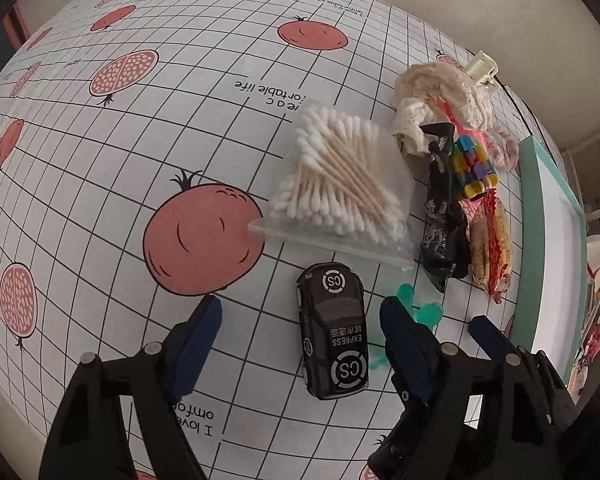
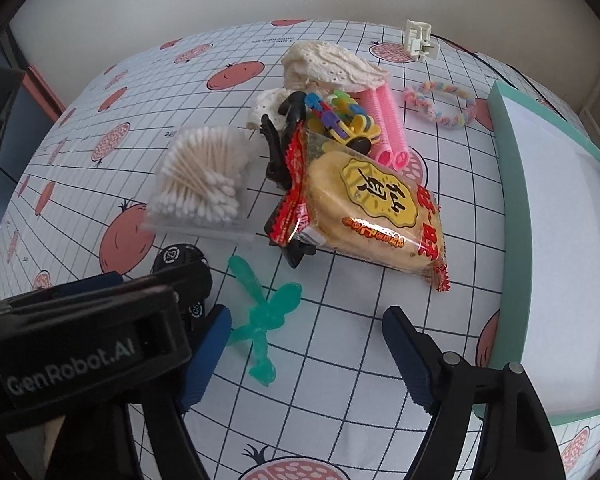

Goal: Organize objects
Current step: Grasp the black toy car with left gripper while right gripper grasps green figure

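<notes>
A black toy car (image 1: 334, 332) marked "CS" and "EXPRESS" lies on the checked tablecloth between the fingers of my left gripper (image 1: 304, 316), which is open; the pads stand clear of its sides. A translucent green dragonfly toy (image 2: 264, 316) lies flat between the fingers of my right gripper (image 2: 306, 316), closer to the left finger (image 2: 208, 348). That gripper is open too and holds nothing. The two grippers hang side by side, and the left one's black body (image 2: 80, 344) covers most of the car in the right wrist view.
A teal box (image 2: 508, 216) with a white inside stands at the right. Behind the grippers lie a bag of cotton swabs (image 2: 204, 180), a snack pack (image 2: 376, 208), a black hair clip (image 1: 444, 216), pink rollers (image 2: 384, 128), lace cloth (image 2: 332, 64), a pastel hair tie (image 2: 440, 106) and a white clip (image 2: 420, 40).
</notes>
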Available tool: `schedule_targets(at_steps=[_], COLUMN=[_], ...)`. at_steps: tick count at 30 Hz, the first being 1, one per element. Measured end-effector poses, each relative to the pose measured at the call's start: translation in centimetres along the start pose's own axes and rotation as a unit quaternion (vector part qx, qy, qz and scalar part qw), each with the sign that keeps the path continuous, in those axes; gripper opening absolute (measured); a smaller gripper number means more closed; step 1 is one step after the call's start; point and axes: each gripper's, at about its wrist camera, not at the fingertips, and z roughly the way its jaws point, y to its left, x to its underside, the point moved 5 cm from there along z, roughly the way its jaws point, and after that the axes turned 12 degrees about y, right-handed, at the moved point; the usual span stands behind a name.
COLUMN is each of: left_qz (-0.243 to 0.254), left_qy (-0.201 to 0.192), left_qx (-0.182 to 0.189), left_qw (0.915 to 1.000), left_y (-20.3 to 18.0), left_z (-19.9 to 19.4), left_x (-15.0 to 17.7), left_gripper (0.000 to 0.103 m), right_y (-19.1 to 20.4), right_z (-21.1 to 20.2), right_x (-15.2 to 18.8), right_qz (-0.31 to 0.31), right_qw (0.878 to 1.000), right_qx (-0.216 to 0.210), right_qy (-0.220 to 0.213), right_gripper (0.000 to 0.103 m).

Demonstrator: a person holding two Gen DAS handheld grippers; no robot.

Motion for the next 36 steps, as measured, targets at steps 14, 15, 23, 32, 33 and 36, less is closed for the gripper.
schedule_targets(at_steps=[14,15,23,32,33,36], left_qz=[-0.021,-0.023,-0.017,-0.020,-0.021,-0.024], left_qy=[-0.003,-0.003,0.001,-0.004,-0.009,-0.025], left_qx=[0.005,0.007,0.028,0.033,0.033,0.044], left_qw=[0.9998,0.9997,0.9995,0.9992,0.9992,0.9984], left_y=[0.2,0.2,-0.7,-1.3,-1.3,-1.7], left_z=[-1.1,-1.1,-1.5,-2.2,-2.5,-3.6], left_x=[-0.2,-0.2,-0.3,-0.5,-0.6,-0.5], left_gripper=[0.054,0.052,0.035,0.035,0.035,0.035], right_y=[-0.2,0.1,0.2,-1.0,-1.2,-2.0], right_z=[-0.7,-0.7,-0.7,-1.8,-2.2,-3.2], right_x=[-0.3,-0.3,-0.1,-0.2,-0.1,0.0], right_qz=[0.002,-0.001,0.001,0.025,0.028,0.033], right_qw=[1.000,1.000,0.999,0.997,0.997,0.996], right_qx=[-0.026,-0.028,-0.048,-0.073,-0.078,-0.084], right_qy=[-0.004,-0.005,0.003,-0.006,-0.010,-0.018], right_gripper=[0.036,0.034,0.025,0.018,0.018,0.018])
